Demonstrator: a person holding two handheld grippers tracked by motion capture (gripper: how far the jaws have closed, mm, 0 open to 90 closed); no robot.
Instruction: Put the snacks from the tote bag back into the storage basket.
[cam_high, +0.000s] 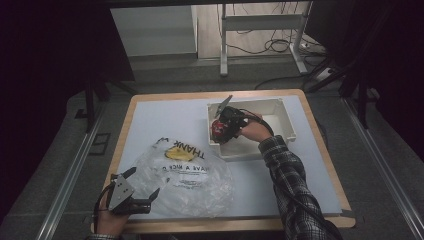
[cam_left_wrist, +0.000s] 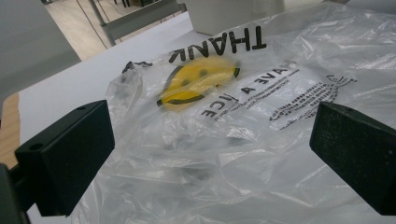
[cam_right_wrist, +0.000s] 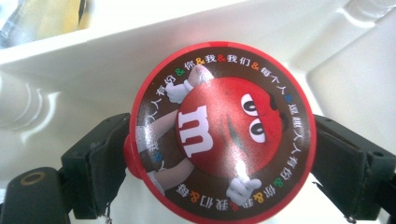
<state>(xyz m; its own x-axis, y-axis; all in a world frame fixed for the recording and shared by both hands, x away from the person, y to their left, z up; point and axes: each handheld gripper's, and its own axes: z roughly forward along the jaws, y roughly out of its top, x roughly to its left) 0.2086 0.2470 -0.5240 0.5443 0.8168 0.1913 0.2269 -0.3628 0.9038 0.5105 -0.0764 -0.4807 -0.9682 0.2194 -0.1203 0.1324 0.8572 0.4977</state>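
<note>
A clear plastic bag (cam_high: 186, 172) printed with a yellow smiley and "THANK" lies crumpled on the table's near left; it spreads across the left gripper view as the bag (cam_left_wrist: 243, 121). My left gripper (cam_high: 142, 187) stands open at the bag's near-left edge, its two black jaws wide apart on either side of the plastic. Inside the white bin (cam_high: 280, 107) my right gripper (cam_high: 220, 129) is shut on a red round M&M's candy tub (cam_high: 218, 129). In the right gripper view the tub's lid (cam_right_wrist: 222, 133) faces the camera, with a jaw pressed on each side.
A blue-grey mat (cam_high: 170, 120) covers the wooden table (cam_high: 320, 135). Beyond the far edge stand metal table legs (cam_high: 223, 40) with loose cables (cam_high: 270, 47) on the floor. A plaid sleeve (cam_high: 292, 185) crosses the mat's right half.
</note>
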